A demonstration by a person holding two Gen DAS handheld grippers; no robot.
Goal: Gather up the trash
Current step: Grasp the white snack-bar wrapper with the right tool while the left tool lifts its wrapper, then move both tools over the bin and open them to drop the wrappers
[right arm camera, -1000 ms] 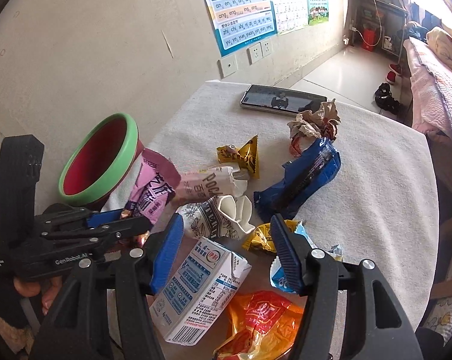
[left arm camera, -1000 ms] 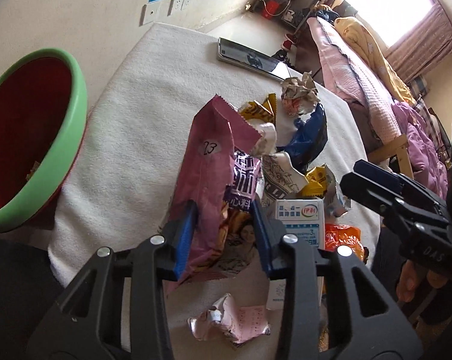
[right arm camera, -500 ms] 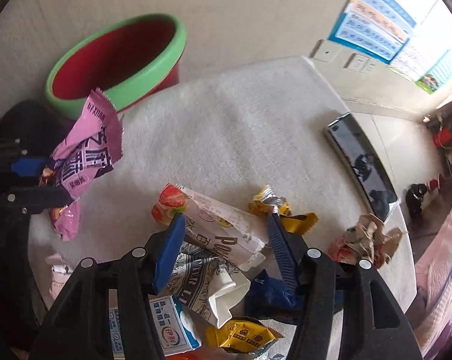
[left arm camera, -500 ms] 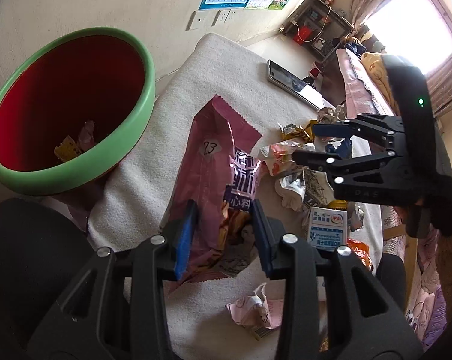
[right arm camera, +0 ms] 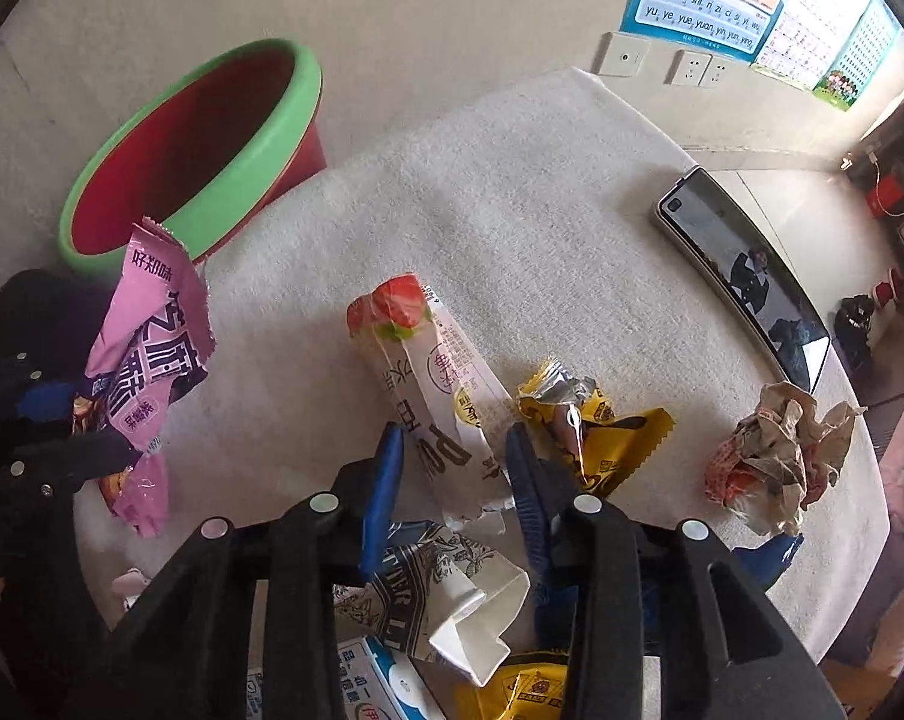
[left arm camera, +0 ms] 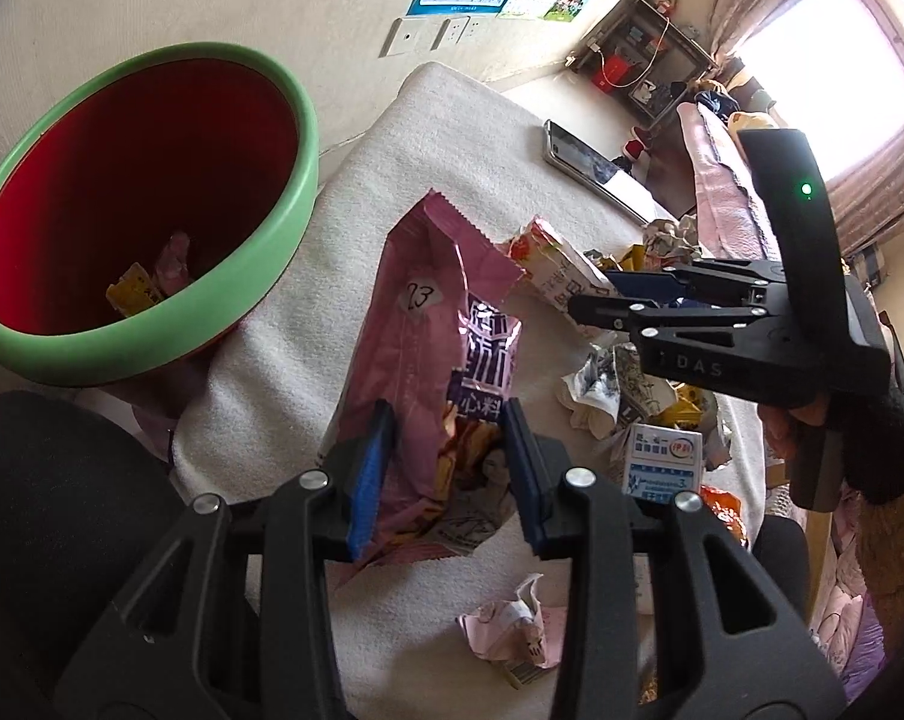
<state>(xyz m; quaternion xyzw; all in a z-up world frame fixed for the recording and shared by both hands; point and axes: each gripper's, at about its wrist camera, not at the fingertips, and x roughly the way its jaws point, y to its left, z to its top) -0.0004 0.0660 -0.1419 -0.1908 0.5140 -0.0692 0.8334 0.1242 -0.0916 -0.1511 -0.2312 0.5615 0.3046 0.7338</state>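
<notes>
My left gripper (left arm camera: 446, 468) is shut on a pink snack bag (left arm camera: 434, 354) and holds it up beside the red bin with a green rim (left arm camera: 152, 354), which has a few wrappers inside. The bag also shows in the right wrist view (right arm camera: 152, 366), as does the bin (right arm camera: 242, 180). My right gripper (right arm camera: 454, 480) is shut on a long white wrapper with a strawberry print (right arm camera: 434, 378), lifted over the trash pile. That wrapper (left arm camera: 553, 276) and the right gripper (left arm camera: 595, 294) show in the left wrist view.
On the white cloth table (right arm camera: 511, 210) lie a yellow wrapper (right arm camera: 595, 420), a crumpled paper ball (right arm camera: 781, 456), a phone (right arm camera: 745, 276), a folded printed carton (right arm camera: 452, 600), a milk carton (left arm camera: 661, 462) and a crumpled pink wrapper (left arm camera: 511, 630).
My left gripper carried the pink bag from over the pile toward the bin. My right gripper moved in over the pile, closed on the strawberry wrapper and lifted it.
</notes>
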